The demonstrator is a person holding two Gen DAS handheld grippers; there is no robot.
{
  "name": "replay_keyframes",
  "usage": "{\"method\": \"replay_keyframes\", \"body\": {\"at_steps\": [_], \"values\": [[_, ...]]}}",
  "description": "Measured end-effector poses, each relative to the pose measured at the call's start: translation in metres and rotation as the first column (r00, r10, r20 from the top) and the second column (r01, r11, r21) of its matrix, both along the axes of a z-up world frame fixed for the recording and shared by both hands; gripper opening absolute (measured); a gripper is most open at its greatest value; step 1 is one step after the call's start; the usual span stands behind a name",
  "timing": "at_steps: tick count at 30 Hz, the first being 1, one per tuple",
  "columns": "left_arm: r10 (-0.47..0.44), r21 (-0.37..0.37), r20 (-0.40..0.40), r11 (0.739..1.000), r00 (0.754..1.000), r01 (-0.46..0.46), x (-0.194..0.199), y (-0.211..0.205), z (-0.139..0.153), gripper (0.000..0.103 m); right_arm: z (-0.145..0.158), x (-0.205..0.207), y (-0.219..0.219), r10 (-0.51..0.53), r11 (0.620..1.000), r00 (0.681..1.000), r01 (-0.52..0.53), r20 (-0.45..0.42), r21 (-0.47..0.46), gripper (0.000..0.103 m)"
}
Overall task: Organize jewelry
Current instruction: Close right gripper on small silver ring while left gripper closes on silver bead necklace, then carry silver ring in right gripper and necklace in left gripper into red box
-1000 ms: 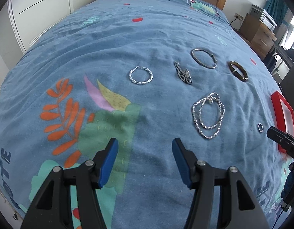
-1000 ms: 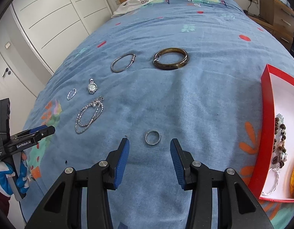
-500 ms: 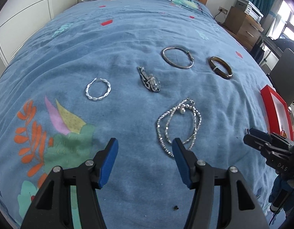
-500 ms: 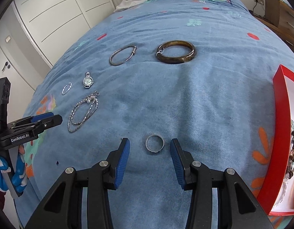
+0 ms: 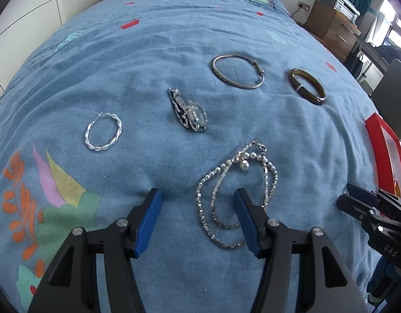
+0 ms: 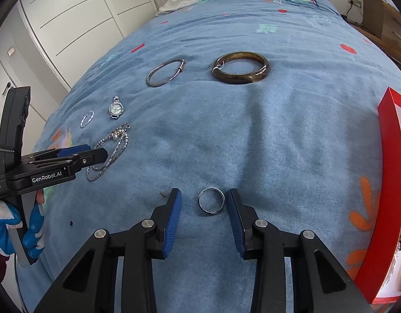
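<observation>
Right gripper: jaws have just been closing and stand part open around the ring, which lies flat on the bedspread between the blue pads; neither pad touches it, nothing is held.

Left gripper: jaws wide, empty, poised over the near loops of the beaded necklace, the right-hand pad overlapping its strands in view.

Risk, judged: the ring is thin and sits on soft fabric. Pads closing too high could slide over the band or tip it, and pressing down could sink it into the cover. The necklace's loose strands may be only partly caught and trail.

Beyond the grippers lie a watch, twisted bracelet, thin bangle and brown bangle. The red box stands to the right. White wardrobes flank the bed.
</observation>
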State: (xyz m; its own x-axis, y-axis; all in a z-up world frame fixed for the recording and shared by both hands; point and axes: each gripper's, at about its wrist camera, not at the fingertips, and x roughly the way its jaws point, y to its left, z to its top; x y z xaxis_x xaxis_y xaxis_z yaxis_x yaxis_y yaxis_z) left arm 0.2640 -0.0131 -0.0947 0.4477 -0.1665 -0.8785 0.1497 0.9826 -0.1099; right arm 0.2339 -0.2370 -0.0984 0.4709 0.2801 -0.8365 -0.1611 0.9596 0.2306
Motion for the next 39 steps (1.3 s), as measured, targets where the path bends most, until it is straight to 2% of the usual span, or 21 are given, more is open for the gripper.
{"method": "replay_keyframes", "body": {"at_steps": [3, 6, 9, 11, 12, 22, 39], "values": [[-0.008, 0.014, 0.008, 1.000, 1.000, 0.008, 0.000, -0.002, -0.003, 0.051, -0.002, 0.001, 0.000, -0.005, 1.000, 1.000, 0.005, 0.003, -0.005, 0.029], [-0.012, 0.027, 0.017, 1.000, 1.000, 0.012, -0.001, -0.005, -0.004, 0.039, -0.004, 0.002, 0.000, -0.013, 1.000, 1.000, 0.013, 0.006, -0.010, 0.021], [-0.029, 0.037, 0.019, 0.999, 0.999, 0.029, -0.002, -0.009, -0.004, 0.023, -0.004, 0.001, -0.001, -0.015, 1.000, 1.000, 0.015, 0.013, -0.010, 0.021], [-0.051, 0.049, 0.020, 0.998, 0.998, 0.050, -0.003, -0.012, -0.003, 0.006, -0.004, -0.001, 0.000, -0.012, 1.000, 1.000, 0.013, 0.026, -0.022, 0.021], [-0.060, 0.052, 0.019, 0.997, 0.998, 0.059, -0.004, -0.013, -0.002, 0.005, -0.003, -0.002, 0.001, -0.014, 1.000, 0.999, 0.015, 0.031, -0.023, 0.021], [-0.069, 0.057, 0.057, 0.996, 0.996, 0.066, -0.023, -0.015, 0.024, 0.004, 0.014, -0.016, -0.002, -0.015, 1.000, 0.997, 0.016, 0.070, -0.009, 0.020], [-0.126, 0.086, 0.196, 0.990, 0.972, 0.110, -0.057, -0.043, 0.111, 0.004, 0.079, -0.059, -0.020, -0.047, 0.999, 0.982, 0.044, 0.183, 0.020, 0.020]]}}
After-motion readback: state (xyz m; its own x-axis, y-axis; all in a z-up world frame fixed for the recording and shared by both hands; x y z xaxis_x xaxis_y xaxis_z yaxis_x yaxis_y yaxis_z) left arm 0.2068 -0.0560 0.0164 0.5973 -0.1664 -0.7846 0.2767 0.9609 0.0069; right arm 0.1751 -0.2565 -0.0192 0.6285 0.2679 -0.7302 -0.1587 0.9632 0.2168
